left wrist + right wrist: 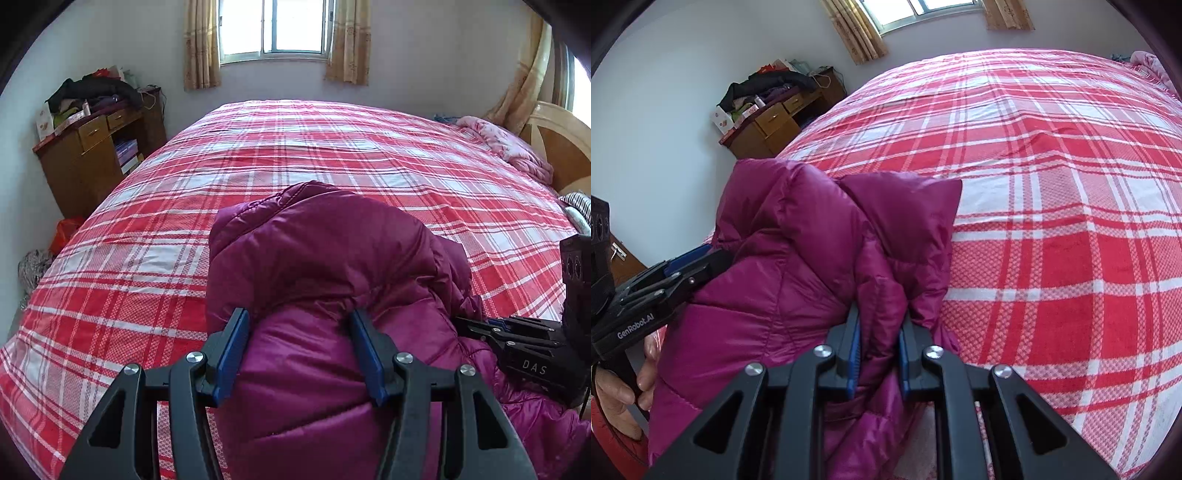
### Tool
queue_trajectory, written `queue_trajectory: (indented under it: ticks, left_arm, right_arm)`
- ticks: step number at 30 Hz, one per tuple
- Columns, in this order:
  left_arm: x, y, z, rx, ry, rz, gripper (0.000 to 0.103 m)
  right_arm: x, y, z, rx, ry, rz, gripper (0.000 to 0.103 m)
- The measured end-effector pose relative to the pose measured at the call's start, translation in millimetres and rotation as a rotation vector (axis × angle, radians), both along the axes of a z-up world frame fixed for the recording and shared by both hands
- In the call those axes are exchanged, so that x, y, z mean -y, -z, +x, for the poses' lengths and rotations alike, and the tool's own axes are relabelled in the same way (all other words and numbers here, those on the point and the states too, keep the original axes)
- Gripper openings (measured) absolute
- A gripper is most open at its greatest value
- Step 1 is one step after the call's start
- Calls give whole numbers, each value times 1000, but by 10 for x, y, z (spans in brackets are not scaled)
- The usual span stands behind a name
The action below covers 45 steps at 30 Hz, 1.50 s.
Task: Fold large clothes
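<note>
Two claws work a purple jacket [332,258] bunched on the bed [258,155]: the right claw [878,354] pinches a fold, the left claw [301,354] straddles it spread without squeezing, so I judge folding only partway done, with flattening left.

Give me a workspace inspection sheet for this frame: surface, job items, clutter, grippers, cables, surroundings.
Surface: bed with red plaid cover, mostly flat.
Job's things: magenta puffer jacket, bunched at the near edge.
Clutter: pink bedding by the headboard; striped fabric at the right edge.
Grippers: left gripper straddles a jacket fold, jaws apart; right gripper shut on jacket fabric.
Cables: a thin cord on the cabinet top.
Surroundings: wooden cabinet piled with clothes; curtained window.
</note>
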<state>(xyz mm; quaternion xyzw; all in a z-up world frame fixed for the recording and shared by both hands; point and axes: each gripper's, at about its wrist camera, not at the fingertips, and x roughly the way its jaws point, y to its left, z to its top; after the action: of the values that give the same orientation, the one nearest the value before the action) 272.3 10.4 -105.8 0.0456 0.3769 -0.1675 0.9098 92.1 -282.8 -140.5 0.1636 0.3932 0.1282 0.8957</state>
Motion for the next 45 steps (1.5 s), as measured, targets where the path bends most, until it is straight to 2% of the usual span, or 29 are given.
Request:
queue_trajectory:
  ticks: [2,8,11,16,19,20,22,24,27,30,32,35,38,40,42,45]
  left_arm:
    - [22,89,60,-24,-16,13,59]
    - [152,322,160,-18,-35,66,62]
    - [227,351,147,0,-30,114,62]
    - [240,340,117,14,-34,137,62]
    - [244,326,66,37,-41,156,62]
    - [240,326,71,36,-42,154,62]
    - [236,325,88,29,-41,155,62]
    - [244,320,95,26,-39,160,62]
    - [236,316,95,24,-39,153,62]
    - [229,309,74,29,-32,149,62]
    - [225,303,63,29,-20,143,62]
    - [205,310,61,30,-14,125,62]
    - [203,318,60,35,-18,120,62]
    - [209,304,59,33,-15,123,62]
    - [145,235,49,11,-2,99,62]
    - [-92,4,-58,-9,25,4,62]
  right_arm:
    - [-2,8,0,4,3,2,16]
    - [1,20,2,9,14,-8,16]
    - [-12,18,-5,8,18,-17,16]
    - [-17,-8,-18,-4,28,-24,16]
    - [49,-163,-118,-16,48,-19,17]
    - [83,-238,-184,-7,57,-7,17]
    - [126,-411,-346,30,52,25,24]
    - [108,-580,-511,65,2,53,26]
    - [-37,-637,-687,63,-115,74,26]
    - [-212,-433,-765,-7,-196,48,26]
    - [-230,-267,-800,-29,-195,3,24]
    - [-170,-95,-810,-33,-183,20,20]
    - [-240,47,-834,1,-159,-2,20]
    - [-286,28,-846,5,-151,-35,20]
    - [-260,-17,-803,-27,-161,-25,20]
    - [-182,-214,-758,-59,-175,-21,24]
